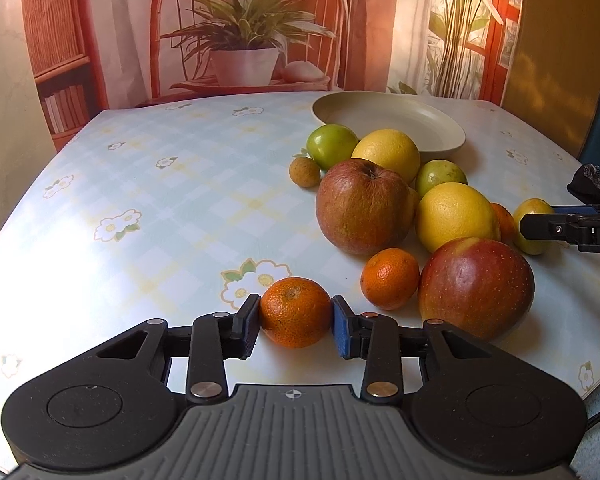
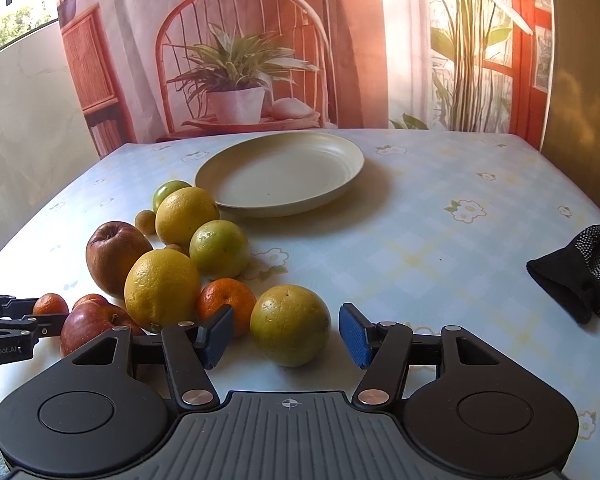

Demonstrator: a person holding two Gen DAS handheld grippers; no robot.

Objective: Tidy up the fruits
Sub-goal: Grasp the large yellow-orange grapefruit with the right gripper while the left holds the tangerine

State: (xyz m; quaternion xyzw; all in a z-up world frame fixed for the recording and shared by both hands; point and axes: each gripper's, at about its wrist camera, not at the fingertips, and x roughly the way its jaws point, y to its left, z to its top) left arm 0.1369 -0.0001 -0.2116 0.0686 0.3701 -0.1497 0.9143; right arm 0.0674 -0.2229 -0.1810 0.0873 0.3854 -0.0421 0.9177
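Left hand-held gripper (image 1: 295, 322) clamped on a tangerine (image 1: 295, 312) resting on the worktop (image 1: 148, 200), plate (image 1: 388, 122) far ahead-right; right hand-held gripper (image 2: 286, 330) agape around a yellow-green fruit (image 2: 290, 325), untouched.

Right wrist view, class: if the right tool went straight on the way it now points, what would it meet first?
Most likely the yellow-green fruit, which sits between the open pads of the right tool. They flank it without touching. Past it lies bare tablecloth, then the empty plate further back.
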